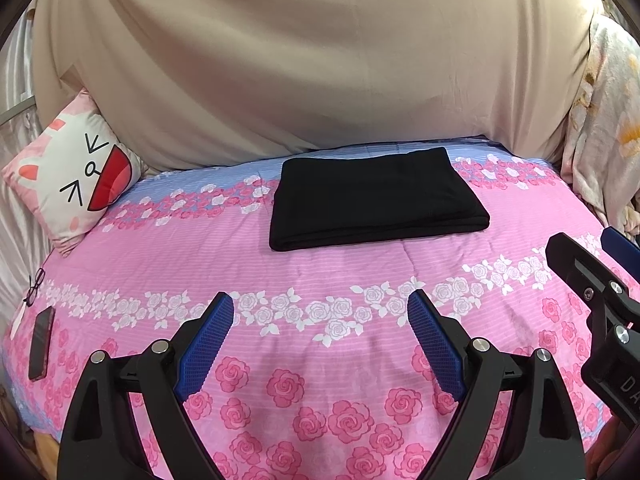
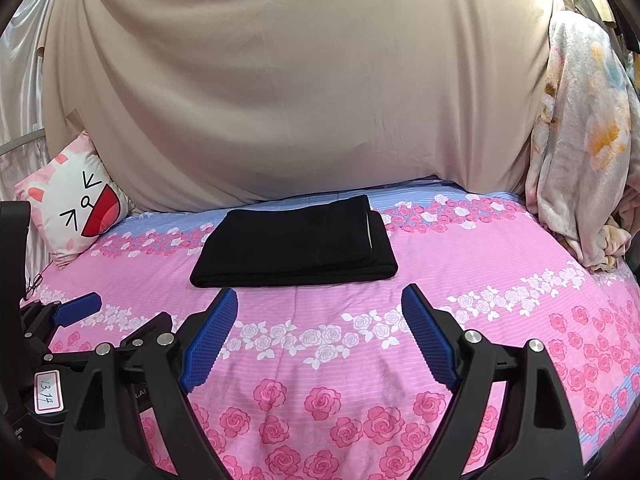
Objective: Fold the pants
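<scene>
Folded pants ahead, both grippers wide, empty

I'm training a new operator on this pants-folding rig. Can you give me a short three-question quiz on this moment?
1. True or false: the left gripper is shut on the black pants.
2. Multiple choice: the pants lie (A) spread out flat, (B) folded into a compact rectangle, (C) hanging off the bedspread.
3. Fill in: at the bed's left edge, beside the glasses, lies a ____.

Key:
1. False; both it and the right gripper are open and clear of the pants.
2. B.
3. phone.
</scene>
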Tool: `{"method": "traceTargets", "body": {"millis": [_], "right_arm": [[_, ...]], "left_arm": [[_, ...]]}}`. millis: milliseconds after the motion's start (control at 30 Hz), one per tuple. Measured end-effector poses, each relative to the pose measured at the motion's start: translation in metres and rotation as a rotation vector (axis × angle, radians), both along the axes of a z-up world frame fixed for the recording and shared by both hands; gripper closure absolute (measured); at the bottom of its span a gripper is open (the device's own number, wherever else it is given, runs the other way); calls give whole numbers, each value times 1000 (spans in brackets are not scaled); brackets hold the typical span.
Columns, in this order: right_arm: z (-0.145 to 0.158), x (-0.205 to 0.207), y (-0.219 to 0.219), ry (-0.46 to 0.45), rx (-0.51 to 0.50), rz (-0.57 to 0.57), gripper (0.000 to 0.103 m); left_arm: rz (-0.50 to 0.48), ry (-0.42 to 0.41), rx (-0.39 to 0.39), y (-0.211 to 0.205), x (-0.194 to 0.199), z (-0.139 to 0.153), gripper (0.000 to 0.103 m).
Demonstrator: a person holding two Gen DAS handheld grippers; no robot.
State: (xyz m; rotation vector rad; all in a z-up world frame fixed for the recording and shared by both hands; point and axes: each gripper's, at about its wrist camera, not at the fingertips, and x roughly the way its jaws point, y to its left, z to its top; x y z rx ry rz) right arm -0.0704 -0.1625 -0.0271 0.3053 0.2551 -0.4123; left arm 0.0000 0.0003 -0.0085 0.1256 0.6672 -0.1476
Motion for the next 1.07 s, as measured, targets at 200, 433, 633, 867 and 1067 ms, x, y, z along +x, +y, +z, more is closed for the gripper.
{"method": "traceTargets", "body": {"millis": [200, 433, 633, 867, 1067], "right_arm": [[-1, 1, -1, 3, 1, 3, 21], [-5, 5, 0, 11, 2, 3, 21], [-8, 7, -4, 13, 14, 0, 21], [-10, 8, -7, 22, 16, -10, 20], [-9, 8, -7, 21, 13, -11, 20]], "left_arm": [[-5, 1, 11, 2, 4, -2, 17], [-32, 5, 22, 2, 8, -4, 17], [-111, 35, -29, 3, 13, -6, 11], [-24, -11, 53, 4, 16, -7, 11], [2, -32, 103, 5, 12, -9, 11]]}}
